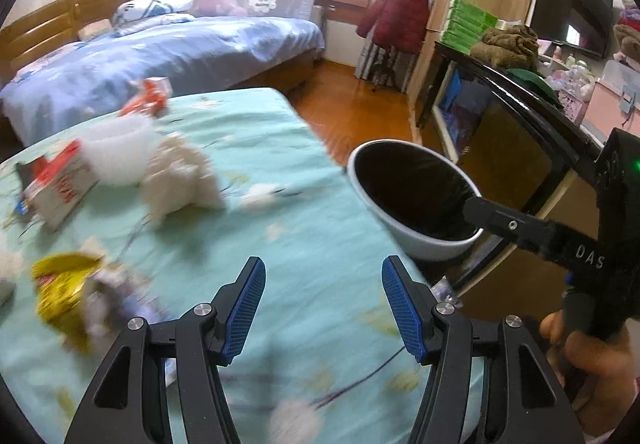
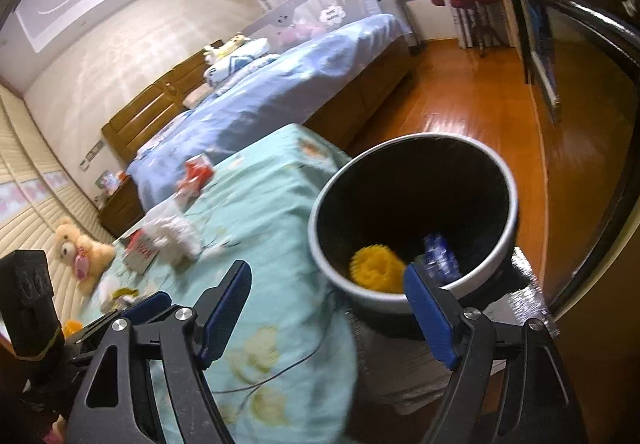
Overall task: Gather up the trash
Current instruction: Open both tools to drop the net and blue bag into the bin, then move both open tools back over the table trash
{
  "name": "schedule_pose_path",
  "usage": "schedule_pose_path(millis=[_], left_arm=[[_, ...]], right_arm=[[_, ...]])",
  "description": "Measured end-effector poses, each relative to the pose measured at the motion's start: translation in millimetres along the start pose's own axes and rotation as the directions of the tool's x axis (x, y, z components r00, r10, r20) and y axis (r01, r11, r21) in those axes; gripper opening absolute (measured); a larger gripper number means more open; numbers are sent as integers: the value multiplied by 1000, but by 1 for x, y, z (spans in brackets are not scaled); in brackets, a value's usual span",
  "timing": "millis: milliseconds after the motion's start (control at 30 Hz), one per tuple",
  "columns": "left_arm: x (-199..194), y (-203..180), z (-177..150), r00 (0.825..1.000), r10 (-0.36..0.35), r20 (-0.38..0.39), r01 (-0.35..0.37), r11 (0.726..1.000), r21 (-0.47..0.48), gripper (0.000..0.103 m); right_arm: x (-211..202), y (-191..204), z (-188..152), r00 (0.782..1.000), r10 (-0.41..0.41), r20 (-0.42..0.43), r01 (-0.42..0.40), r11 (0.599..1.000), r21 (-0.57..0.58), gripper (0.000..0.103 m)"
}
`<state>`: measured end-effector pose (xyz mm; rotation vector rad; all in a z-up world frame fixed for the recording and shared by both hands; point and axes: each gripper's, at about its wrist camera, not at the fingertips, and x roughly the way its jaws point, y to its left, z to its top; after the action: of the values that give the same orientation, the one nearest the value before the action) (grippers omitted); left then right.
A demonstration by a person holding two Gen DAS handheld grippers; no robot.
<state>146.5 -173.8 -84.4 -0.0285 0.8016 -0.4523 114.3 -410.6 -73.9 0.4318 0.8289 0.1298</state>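
Note:
A white trash bin (image 1: 404,228) with a black liner stands beside the teal bedspread (image 1: 280,244); in the right wrist view the bin (image 2: 360,296) holds a yellow ball (image 2: 376,268) and a blue wrapper (image 2: 440,256). Trash lies on the bed: a yellow wrapper (image 1: 60,292), a red-white carton (image 1: 56,180), a white foam cup (image 1: 116,152), crumpled tissue (image 1: 180,176), a red packet (image 1: 148,96). My left gripper (image 1: 323,308) is open over the bed, empty. My right gripper (image 2: 328,308) is open, empty, at the bin's near rim; it also shows in the left wrist view (image 1: 520,228).
A second bed with a blue cover (image 1: 180,56) stands beyond. A dark cabinet (image 1: 512,148) with a TV (image 1: 572,16) runs along the right. Wooden floor (image 1: 352,112) lies between. A teddy bear (image 2: 80,248) sits on the teal bed's far side.

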Motion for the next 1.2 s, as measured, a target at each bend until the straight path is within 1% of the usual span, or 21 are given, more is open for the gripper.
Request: schedule_pose_path(millis=[133,400,500,600,700,900,967,1133,1200], left_arm=[[-30,18,-24,1000,16,7,-15,999,-51,60],[-80,54,-52,997,71,31,-66,988,-139,60],[-98,66,-65,994,101,37,-93,980,-177,60],[-114,81,-72,988,144,49,-130,966,-224,60],[-125,95,-80,980,193,39,-176,948,-264,60],[-139,119,-80,968,251,24,-231,922,-312,60],[-144,127,-80,963,271,19,-249,908,-336,60],[-141,153,-72,957,291,3,-269,887,-375,60],[-140,159,-67,950,313,-2,-291,880,-376,62]], right_arm=[[2,20,-13,999,41,-23,-41,999,-23,80],[10,68,-40,988,133,-77,-139,987,-82,80],[16,86,-49,981,158,-109,-170,979,-111,80],[23,105,-57,973,181,-144,-202,969,-141,80],[30,124,-65,963,206,-176,-236,957,-170,80],[48,156,-73,950,222,-218,-272,933,-237,80],[56,164,-76,948,220,-230,-276,928,-252,80],[70,171,-81,947,204,-249,-270,924,-271,80],[74,173,-80,947,199,-253,-267,924,-273,80]])
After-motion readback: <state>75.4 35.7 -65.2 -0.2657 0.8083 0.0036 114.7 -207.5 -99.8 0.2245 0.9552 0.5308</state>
